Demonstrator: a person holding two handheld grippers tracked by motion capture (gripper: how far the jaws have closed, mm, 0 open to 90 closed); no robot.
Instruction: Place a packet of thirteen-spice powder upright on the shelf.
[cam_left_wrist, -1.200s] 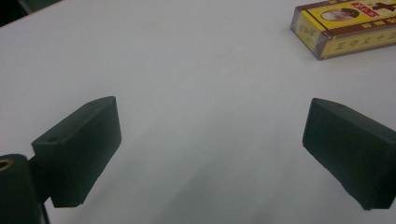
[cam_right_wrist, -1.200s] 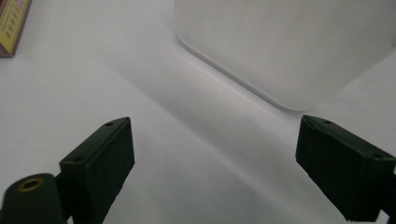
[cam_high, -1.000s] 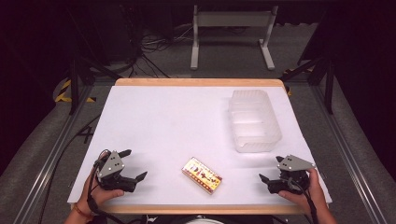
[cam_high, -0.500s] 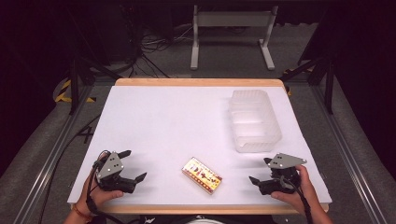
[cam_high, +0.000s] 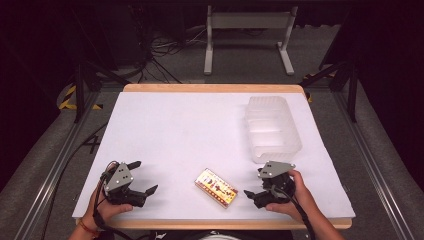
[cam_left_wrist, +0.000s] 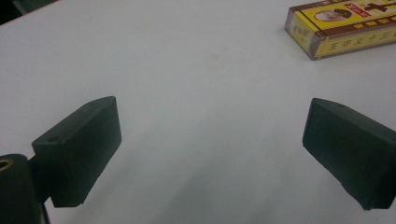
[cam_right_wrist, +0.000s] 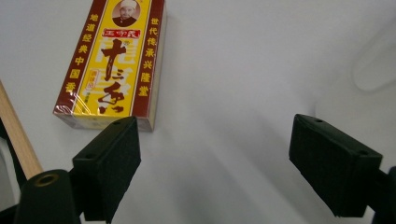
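Jaws gaping on both grippers, right gripper (cam_high: 256, 193) is nearing the flat yellow-and-red cardboard box (cam_high: 216, 187); an off-centre approach is risking nudging it away.

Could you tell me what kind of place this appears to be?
Probably a lab recording station: a white-topped table in a dark room, loose cables on the floor behind it, and handheld grippers, left and right.
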